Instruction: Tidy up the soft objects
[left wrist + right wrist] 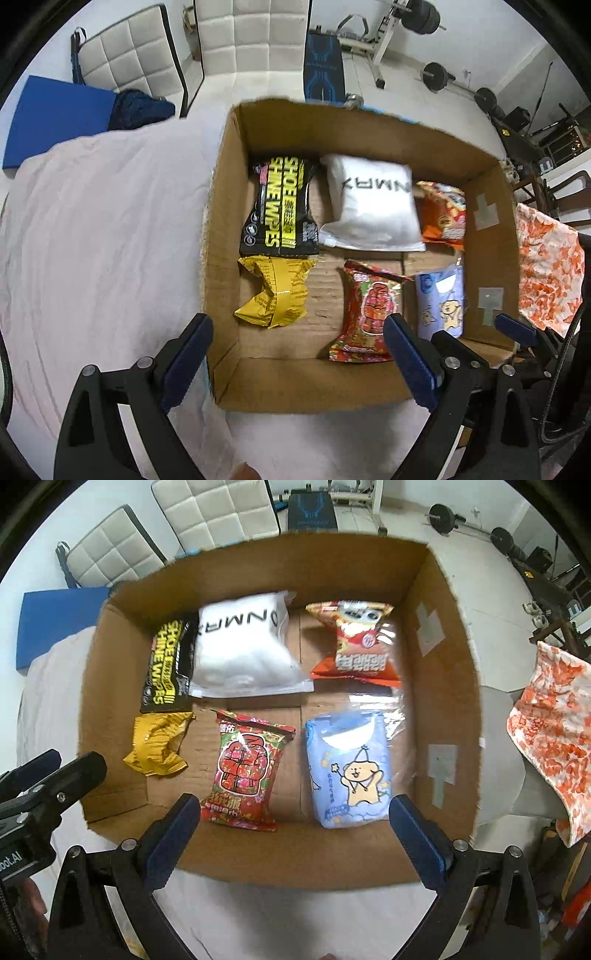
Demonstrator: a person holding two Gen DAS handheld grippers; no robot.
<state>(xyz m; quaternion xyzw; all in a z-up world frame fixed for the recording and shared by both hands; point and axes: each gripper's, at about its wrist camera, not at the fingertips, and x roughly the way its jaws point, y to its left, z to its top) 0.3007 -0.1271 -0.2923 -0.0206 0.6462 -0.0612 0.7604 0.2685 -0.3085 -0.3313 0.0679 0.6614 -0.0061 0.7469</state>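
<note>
A cardboard box (229,177) (439,635) holds several soft packs: a black shoe wipes pack (282,206) (168,664), a white pouch (369,203) (240,646), an orange snack bag (443,216) (356,642), a crumpled yellow bag (275,291) (157,744), a red pack (369,306) (245,771) and a blue bear tissue pack (443,299) (351,768). My left gripper (297,349) is open and empty above the box's near left corner. My right gripper (293,829) is open and empty above the near wall, with the red and blue packs just beyond it.
The box sits on a pale pink cloth (92,229). An orange-and-white patterned cloth (554,731) hangs at the right. White padded chairs (243,37) and a blue mat (55,114) stand behind. Gym weights (436,74) lie on the floor beyond.
</note>
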